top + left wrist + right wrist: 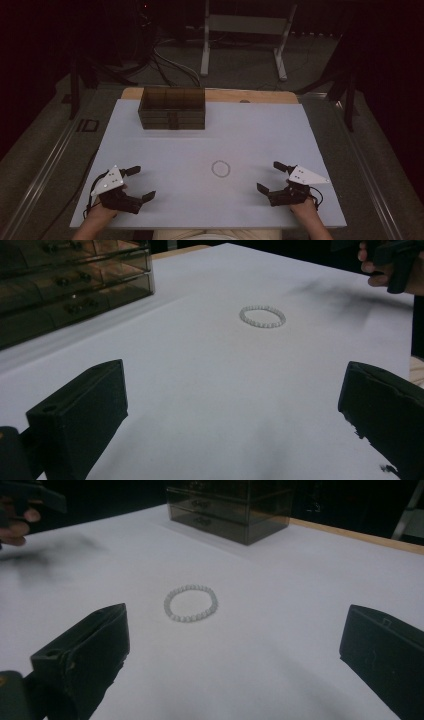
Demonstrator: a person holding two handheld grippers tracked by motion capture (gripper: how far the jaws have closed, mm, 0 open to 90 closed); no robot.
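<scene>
One bead bracelet [220, 168] lies mid-table between two grippers: left gripper [140, 183] and right gripper [270, 176], both gaping wide, holding nothing. One drawer box [172, 108] stands at the far edge.

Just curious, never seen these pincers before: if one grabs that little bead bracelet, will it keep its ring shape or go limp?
The bracelet is small beads on a string, so it would probably sag once lifted. It looks light. Lying flat on the white table, it would likely slide, not roll, if pushed.
</scene>
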